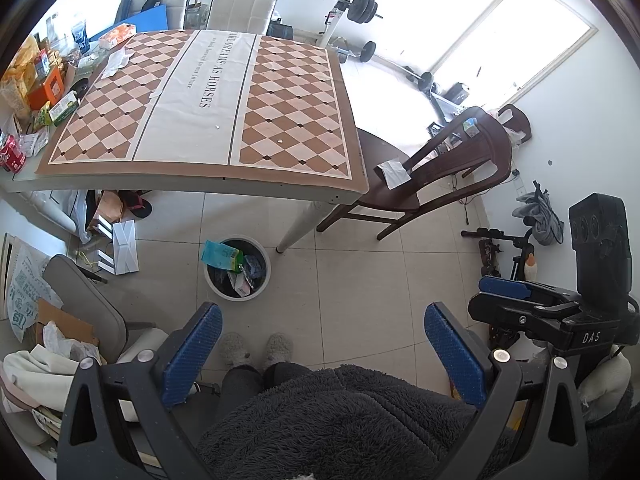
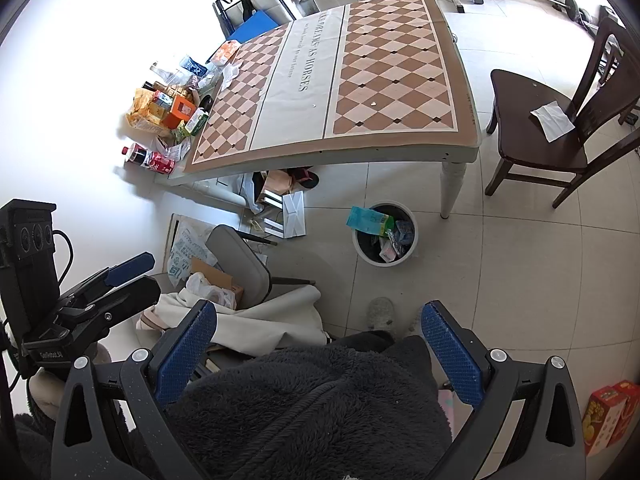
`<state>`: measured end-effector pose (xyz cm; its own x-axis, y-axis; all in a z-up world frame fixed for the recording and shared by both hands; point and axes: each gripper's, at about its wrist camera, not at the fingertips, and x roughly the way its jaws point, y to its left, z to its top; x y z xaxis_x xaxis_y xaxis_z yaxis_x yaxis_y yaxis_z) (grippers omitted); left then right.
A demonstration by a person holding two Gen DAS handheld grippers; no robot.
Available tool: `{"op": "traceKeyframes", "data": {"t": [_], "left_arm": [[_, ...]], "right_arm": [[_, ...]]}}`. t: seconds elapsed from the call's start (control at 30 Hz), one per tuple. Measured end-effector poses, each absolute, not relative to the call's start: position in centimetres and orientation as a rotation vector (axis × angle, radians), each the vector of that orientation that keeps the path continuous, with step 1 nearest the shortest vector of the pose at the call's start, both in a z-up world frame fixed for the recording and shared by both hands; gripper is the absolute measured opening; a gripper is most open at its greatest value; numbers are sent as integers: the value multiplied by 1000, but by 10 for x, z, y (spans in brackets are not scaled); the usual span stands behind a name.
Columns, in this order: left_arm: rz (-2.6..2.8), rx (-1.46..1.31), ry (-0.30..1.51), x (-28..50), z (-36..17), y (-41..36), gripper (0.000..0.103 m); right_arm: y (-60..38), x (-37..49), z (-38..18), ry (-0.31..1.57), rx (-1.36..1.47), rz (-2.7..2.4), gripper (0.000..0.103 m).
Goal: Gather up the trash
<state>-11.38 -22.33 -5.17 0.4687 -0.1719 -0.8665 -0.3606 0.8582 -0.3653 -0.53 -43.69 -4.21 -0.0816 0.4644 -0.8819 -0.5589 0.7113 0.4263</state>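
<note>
A white trash bin point(image 1: 236, 296) point(image 2: 378, 262) stands on the tiled floor by the table leg, holding several wrappers. A teal and green carton point(image 1: 222, 255) point(image 2: 367, 220) leans across its rim. A crumpled tissue point(image 1: 116, 62) point(image 2: 232, 72) lies on the checkered tablecloth's far left. A white paper point(image 1: 394, 172) point(image 2: 552, 120) rests on the dark wooden chair seat. My left gripper point(image 1: 324, 356) and right gripper point(image 2: 318, 352) both hang open and empty above the person's dark fleece lap, well short of the bin.
Snack boxes and a cola bottle point(image 1: 12, 154) point(image 2: 150, 158) crowd the table's point(image 1: 192, 190) left edge. Small crumbs point(image 1: 281, 141) dot the cloth. Bags and boxes lie under the table, a grey chair point(image 2: 240, 264) with clutter at left, weights at the back.
</note>
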Motion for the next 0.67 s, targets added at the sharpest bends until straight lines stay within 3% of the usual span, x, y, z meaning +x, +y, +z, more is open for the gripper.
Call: {"op": "traceKeyframes", "data": {"t": [0.67], "left_arm": [[121,-550,1082,-116,-49,-225,103]], "right_arm": [[-436,-8,-42,1416,-83,849,103]]}}
